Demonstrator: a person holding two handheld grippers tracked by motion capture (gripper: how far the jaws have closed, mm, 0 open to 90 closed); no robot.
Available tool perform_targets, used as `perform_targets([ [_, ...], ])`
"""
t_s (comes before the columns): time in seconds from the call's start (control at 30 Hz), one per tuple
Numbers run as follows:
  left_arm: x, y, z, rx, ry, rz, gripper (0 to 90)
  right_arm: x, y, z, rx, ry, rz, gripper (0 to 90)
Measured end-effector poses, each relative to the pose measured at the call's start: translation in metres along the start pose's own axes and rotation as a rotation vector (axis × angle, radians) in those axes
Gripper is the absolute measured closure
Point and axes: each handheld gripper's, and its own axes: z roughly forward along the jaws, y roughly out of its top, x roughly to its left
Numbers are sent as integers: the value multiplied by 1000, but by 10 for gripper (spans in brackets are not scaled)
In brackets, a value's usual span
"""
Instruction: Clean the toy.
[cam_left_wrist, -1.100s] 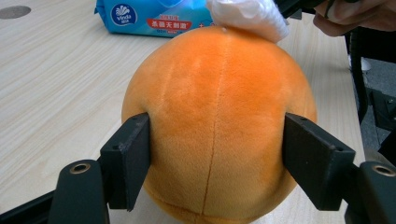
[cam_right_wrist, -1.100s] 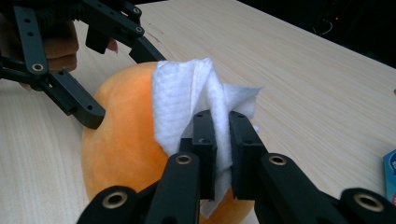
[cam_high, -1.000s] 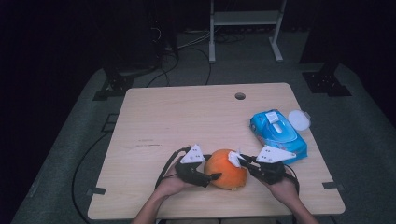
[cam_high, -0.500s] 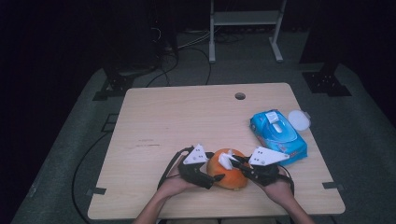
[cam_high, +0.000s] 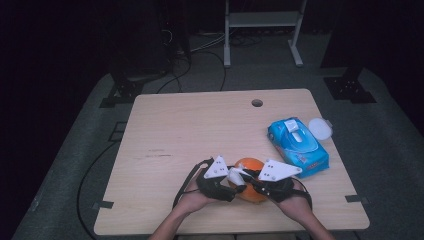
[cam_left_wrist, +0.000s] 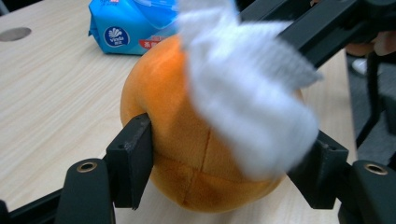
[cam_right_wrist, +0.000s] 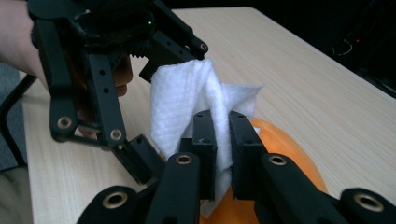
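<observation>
An orange plush ball (cam_high: 249, 164) lies near the table's front edge. My left gripper (cam_high: 234, 189) is shut on its sides; its jaws have just been closing, and in the left gripper view the pads (cam_left_wrist: 133, 154) dent the ball (cam_left_wrist: 177, 116). My right gripper (cam_right_wrist: 222, 126) is shut on a white wipe (cam_right_wrist: 180, 102) and holds it against the top of the ball (cam_right_wrist: 292, 154), close to the left gripper (cam_right_wrist: 149, 112). From above, the right gripper (cam_high: 249, 179) and the wipe (cam_high: 234, 175) lie over the ball's left half. The wipe (cam_left_wrist: 247, 102) looks blurred.
A blue packet of wet wipes (cam_high: 297, 142) lies to the right of the ball, with a round white lid (cam_high: 320, 128) beside it. The wooden table (cam_high: 200, 130) has a cable hole (cam_high: 257, 103) at the back. A metal stand and cables are on the floor beyond.
The right gripper has drawn the wipe leftward over the top of the ball. The left hand has stayed by the ball's left side.
</observation>
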Motion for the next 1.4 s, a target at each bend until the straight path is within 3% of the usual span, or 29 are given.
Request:
perform_targets([
  [0.07,0,-2,0,-5,3,3,311,-3,1,0,8,-5,1,819],
  [0.17,-3,-5,5,14,25,46,315,-15,-5,-6,7,-35,37,819],
  [0.27,-4,-4,4,3,6,38,299,-24,-14,-13,7,-47,71,818],
  [0.33,-3,-3,4,-17,-27,15,272,-27,-19,-18,-6,-53,87,819],
  [0.4,-2,-3,3,-28,-46,2,258,-27,-20,-21,-9,-65,90,819],
  [0.5,-6,-1,4,-20,-21,17,280,-23,-17,-20,-6,-56,94,818],
  [0.63,-8,0,4,-4,-10,38,291,-10,-6,-10,-16,2,59,818],
  [0.73,-4,-4,3,3,-6,32,314,-5,-3,-4,-7,-6,26,818],
  [0.83,-1,-10,3,13,-6,17,320,-13,-8,-9,-16,-35,52,818],
  [0.93,2,-14,3,15,-19,3,321,-24,-21,-16,-22,-39,119,818],
  [1.1,3,-15,1,33,-22,5,314,-29,-32,-24,-23,-70,138,818],
  [1.2,7,-13,-2,26,-46,-13,240,-30,-36,-24,-20,-70,152,818],
  [1.23,8,-10,-4,18,-49,-20,203,-29,-37,-24,-20,-72,153,818],
  [1.3,8,-5,-9,-42,-55,-29,167,-27,-35,-21,-31,-57,156,818],
  [1.37,5,-1,-10,-61,-58,-7,167,-22,-32,-15,-38,-36,150,818],
  [1.4,3,-2,-8,-24,-34,21,176,-20,-30,-11,-40,-23,145,818],
])
